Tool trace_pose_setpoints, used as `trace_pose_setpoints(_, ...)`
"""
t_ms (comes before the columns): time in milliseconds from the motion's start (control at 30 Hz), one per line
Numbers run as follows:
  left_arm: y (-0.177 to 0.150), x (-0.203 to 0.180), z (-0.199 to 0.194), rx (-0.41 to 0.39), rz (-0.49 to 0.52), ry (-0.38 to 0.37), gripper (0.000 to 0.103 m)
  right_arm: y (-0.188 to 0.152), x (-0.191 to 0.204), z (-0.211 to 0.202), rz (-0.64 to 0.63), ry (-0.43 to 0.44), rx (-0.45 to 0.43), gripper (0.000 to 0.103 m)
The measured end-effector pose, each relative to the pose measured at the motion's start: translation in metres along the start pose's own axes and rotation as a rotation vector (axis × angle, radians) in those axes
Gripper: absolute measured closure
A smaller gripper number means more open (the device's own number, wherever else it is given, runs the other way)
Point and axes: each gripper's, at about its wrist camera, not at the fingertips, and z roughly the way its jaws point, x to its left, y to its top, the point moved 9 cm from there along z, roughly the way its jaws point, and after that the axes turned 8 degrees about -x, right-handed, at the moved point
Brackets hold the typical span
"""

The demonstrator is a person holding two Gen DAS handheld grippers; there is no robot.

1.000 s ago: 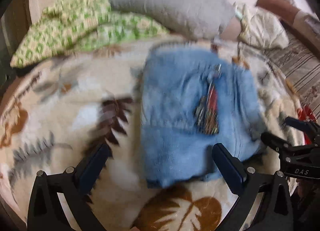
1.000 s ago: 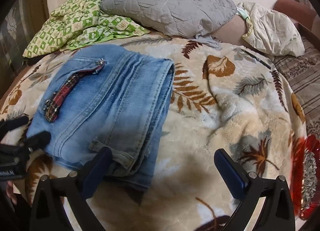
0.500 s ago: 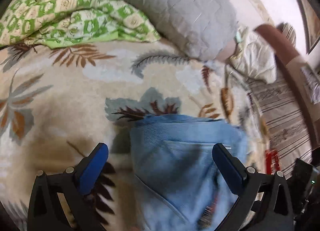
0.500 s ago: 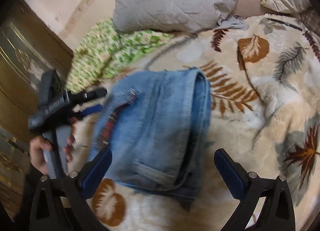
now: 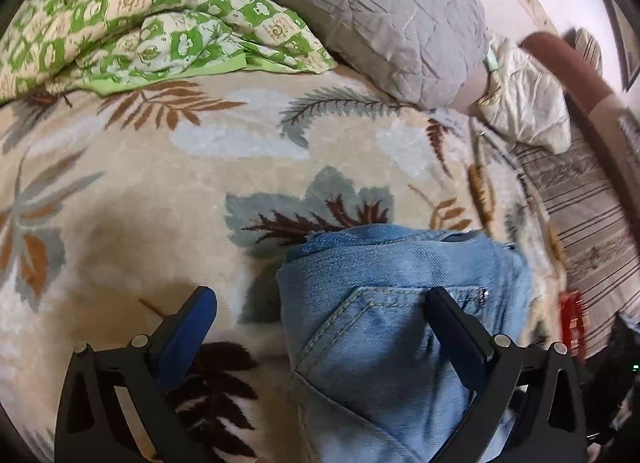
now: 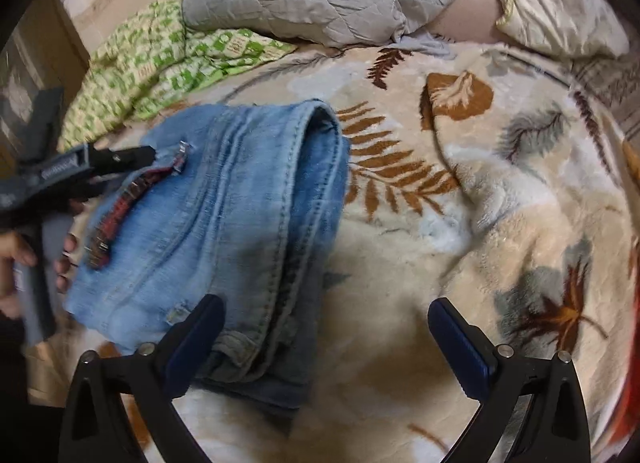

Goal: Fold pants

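The folded jeans (image 6: pixel 224 231) lay on the leaf-patterned blanket (image 6: pixel 460 223) covering the bed. In the right wrist view their long axis ran from the near edge, by the right gripper (image 6: pixel 326 337), away toward the green checkered quilt (image 6: pixel 160 67), with the thick fold edge turned to the right. A plaid strip with metal bits (image 6: pixel 120 211) showed on the left part of the denim.

The right gripper stood wide open and empty; its left finger overlapped the near end of the jeans in the picture, but contact could not be judged. The left gripper (image 5: pixel 320 317) was also open, holding nothing, its right finger over the back pocket (image 5: pixel 384 347) while the left finger hung over bare blanket. In that view the jeans were cut off at the bottom edge. From the right wrist view the left gripper appeared blurred at the far left, held by a hand (image 6: pixel 16 263) only partly visible. A grey pillow (image 5: pixel 360 11) lay beyond.
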Motion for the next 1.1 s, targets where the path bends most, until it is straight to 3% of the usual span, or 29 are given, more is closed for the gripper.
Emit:
trace_pose_setpoints(100, 0.006, -0.01, -0.009, -0.014, -0.025, -0.085, 0.0, 0.008, 0.02, -0.011, 0.06, 0.171, -0.021, 0.0)
trace_pose_setpoints(200, 0.002, -0.012, -0.002, 0.03, -0.074, -0.099, 0.0, 0.008, 0.025, 0.0, 0.131, 0.226, 0.032, 0.0)
trace_pose_setpoints(300, -0.008, -0.01, 0.009, 0.096, -0.121, -0.112, 0.0, -0.006, 0.014, 0.022, 0.269, 0.256, 0.146, 0.0)
trace_pose_setpoints(400, -0.009, -0.011, 0.009, 0.11, -0.153, -0.156, 0.001, -0.018, 0.015, 0.031, 0.386, 0.36, 0.214, 0.005)
trace_pose_setpoints(433, -0.007, -0.013, 0.007, 0.105, -0.161, -0.182, 0.01, -0.019, 0.016, 0.03, 0.373, 0.361, 0.207, 0.006)
trace_pose_setpoints(567, -0.007, -0.009, 0.009, 0.128, -0.178, -0.17, 0.017, -0.019, 0.022, 0.031, 0.328, 0.363, 0.197, 0.016)
trace_pose_setpoints(700, -0.008, -0.005, 0.006, 0.141, -0.188, -0.198, 0.029, -0.016, 0.021, 0.035, 0.291, 0.359, 0.191, 0.042)
trace_pose_setpoints(800, -0.009, -0.004, 0.003, 0.132, -0.176, -0.216, 0.039, -0.011, 0.024, 0.034, 0.256, 0.369, 0.171, 0.055)
trace_pose_setpoints(967, -0.005, -0.011, -0.008, 0.109, -0.174, -0.225, 0.045, -0.002, 0.023, 0.021, 0.266, 0.401, 0.125, 0.066)
trace_pose_setpoints(1100, -0.004, -0.024, -0.025, 0.117, -0.206, -0.25, 0.046, 0.001, 0.019, 0.0, 0.278, 0.435, 0.099, 0.068)
